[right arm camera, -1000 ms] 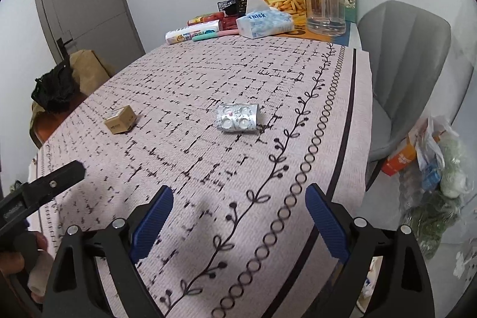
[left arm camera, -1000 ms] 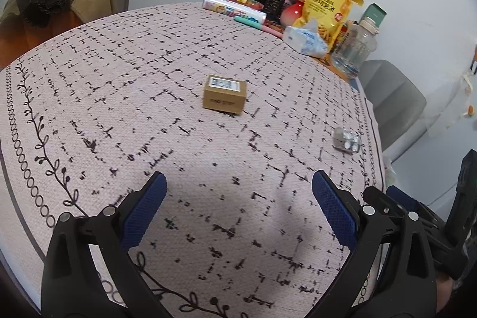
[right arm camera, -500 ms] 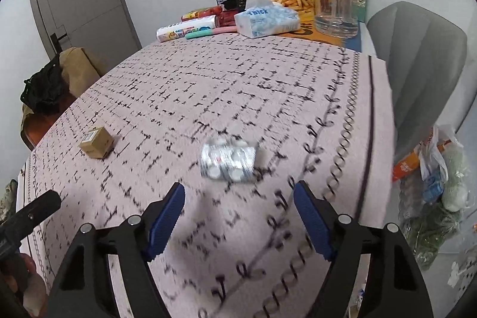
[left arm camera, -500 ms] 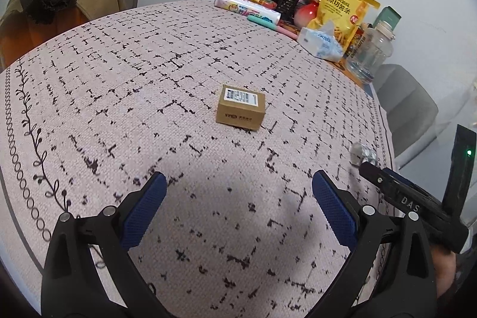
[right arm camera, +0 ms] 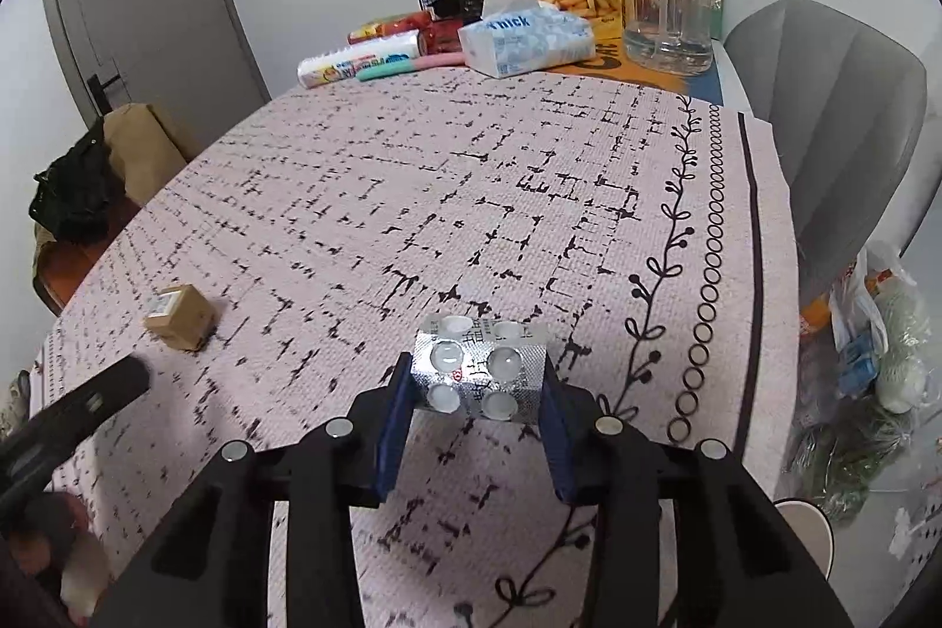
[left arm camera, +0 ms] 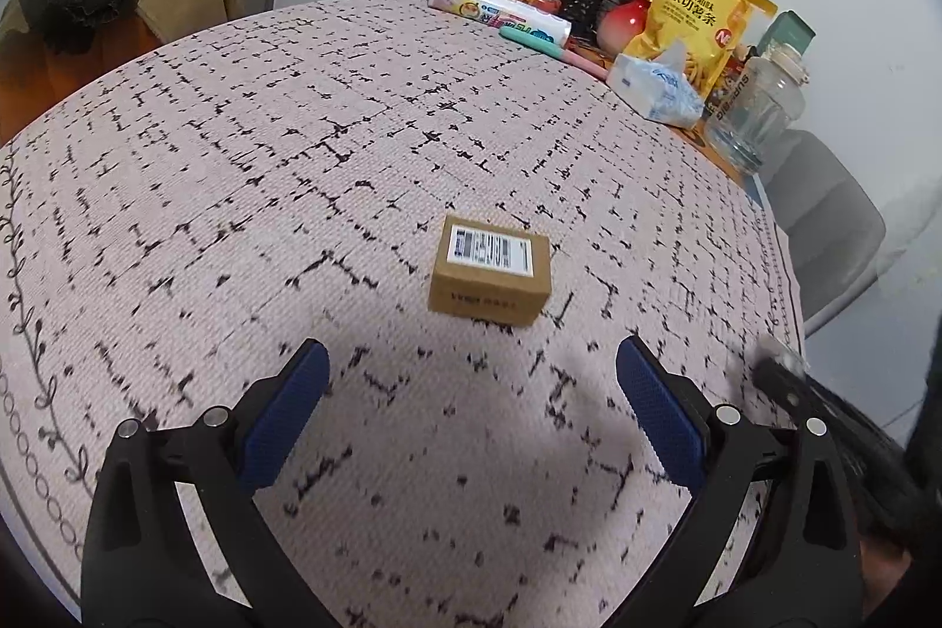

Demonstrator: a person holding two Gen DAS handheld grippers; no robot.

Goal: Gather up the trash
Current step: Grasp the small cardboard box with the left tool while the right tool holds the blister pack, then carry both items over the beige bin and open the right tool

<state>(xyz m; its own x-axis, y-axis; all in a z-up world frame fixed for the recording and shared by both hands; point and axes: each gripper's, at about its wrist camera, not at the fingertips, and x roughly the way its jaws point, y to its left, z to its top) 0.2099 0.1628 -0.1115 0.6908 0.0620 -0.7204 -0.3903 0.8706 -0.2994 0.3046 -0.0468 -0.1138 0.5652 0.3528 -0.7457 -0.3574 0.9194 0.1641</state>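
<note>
Left gripper [left arm camera: 470,372] hangs over the tablecloth [left arm camera: 247,145] with its 2 blue pads spread wide, nothing between them. The small cardboard box [left arm camera: 490,273] sits dead ahead, just beyond the fingertips and centred on the gap, label up, long side across the opening. That looks like a line-up so the pads can drop on either short end.

Over to the right gripper [right arm camera: 474,395]: its 2 pads are pressed in on the foil blister pack [right arm camera: 480,374], 1 on each side edge, pack lying flat between them and near the table's right border. Gripping the edges makes sense, since a thin sheet offers little else to catch. Whether it has left the cloth, I cannot tell.
</note>
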